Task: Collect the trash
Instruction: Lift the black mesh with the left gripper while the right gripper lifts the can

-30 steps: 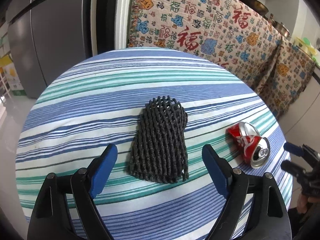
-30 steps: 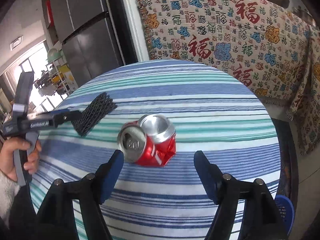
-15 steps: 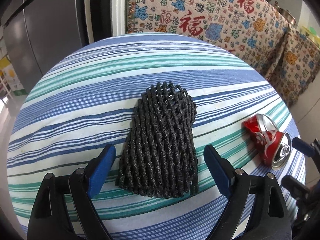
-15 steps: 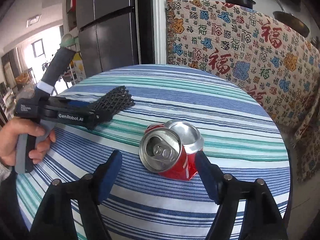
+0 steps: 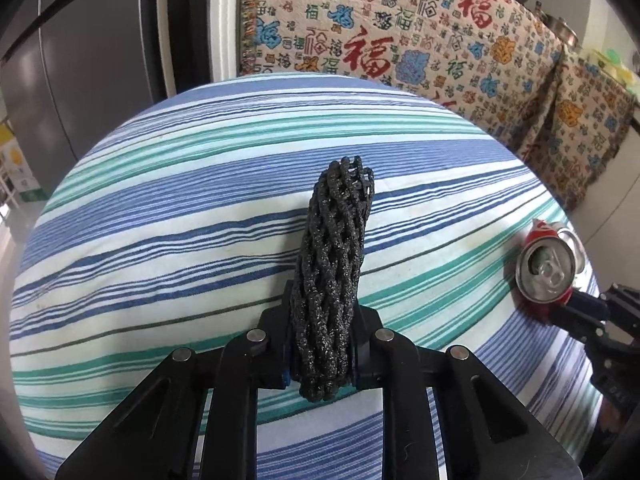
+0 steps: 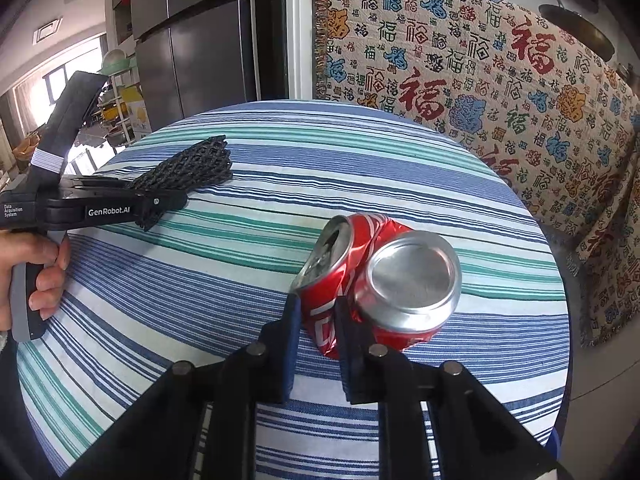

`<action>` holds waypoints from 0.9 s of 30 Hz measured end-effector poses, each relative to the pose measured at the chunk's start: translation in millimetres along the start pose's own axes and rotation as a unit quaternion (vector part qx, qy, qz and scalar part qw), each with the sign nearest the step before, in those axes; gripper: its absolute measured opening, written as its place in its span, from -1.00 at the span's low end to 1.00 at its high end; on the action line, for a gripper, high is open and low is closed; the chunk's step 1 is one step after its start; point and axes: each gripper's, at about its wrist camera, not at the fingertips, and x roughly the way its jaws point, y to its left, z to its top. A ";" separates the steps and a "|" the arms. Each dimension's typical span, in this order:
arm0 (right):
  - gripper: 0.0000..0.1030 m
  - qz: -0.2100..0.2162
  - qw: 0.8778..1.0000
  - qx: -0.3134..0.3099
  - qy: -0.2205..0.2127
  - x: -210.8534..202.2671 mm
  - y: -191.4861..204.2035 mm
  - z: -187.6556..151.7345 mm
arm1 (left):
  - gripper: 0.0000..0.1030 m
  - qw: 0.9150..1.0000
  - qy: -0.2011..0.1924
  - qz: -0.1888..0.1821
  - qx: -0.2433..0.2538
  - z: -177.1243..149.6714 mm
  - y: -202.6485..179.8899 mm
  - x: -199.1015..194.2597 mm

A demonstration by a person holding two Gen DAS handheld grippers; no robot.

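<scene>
A black foam mesh sleeve point(image 5: 334, 264) is squeezed narrow between the jaws of my left gripper point(image 5: 320, 344), which is shut on its near end; the far end rests on the striped round table point(image 5: 160, 240). It also shows in the right wrist view point(image 6: 188, 170), held by the left gripper point(image 6: 160, 204). A crushed red soda can point(image 6: 376, 276) lies at the table's right side. My right gripper point(image 6: 318, 320) is shut on the can's near folded part. The can also shows in the left wrist view point(image 5: 546, 268) with the right gripper point(image 5: 580, 308) on it.
A patterned cloth with red characters point(image 6: 480, 80) hangs behind the table and down its right side. A dark steel fridge point(image 6: 192, 40) stands at the back left. The table edge point(image 6: 560, 320) is close on the right of the can.
Both grippers were open half a second ago and have closed: the left on the mesh sleeve, squeezing it narrow, the right on the crushed can after moving forward around it.
</scene>
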 end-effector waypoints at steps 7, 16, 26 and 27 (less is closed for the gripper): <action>-0.67 0.007 1.000 0.003 -0.019 -12.4 0.3 2.6 | -0.65 0.999 -0.001 -0.041 -0.016 -4.7 -9.1 -12.5; -0.67 0.007 0.999 0.018 -0.031 -32.7 -13.9 2.2 | -0.65 0.997 -0.005 -0.073 -0.012 -9.9 -30.7 -30.9; -0.67 -0.005 0.999 0.029 -0.043 -49.6 -19.6 -1.0 | -0.65 0.999 -0.025 -0.031 0.034 -9.9 -60.4 -48.4; -0.67 -0.006 0.999 0.031 -0.045 -51.6 -19.4 -1.7 | -0.65 0.999 -0.025 -0.028 0.037 -10.0 -62.2 -48.7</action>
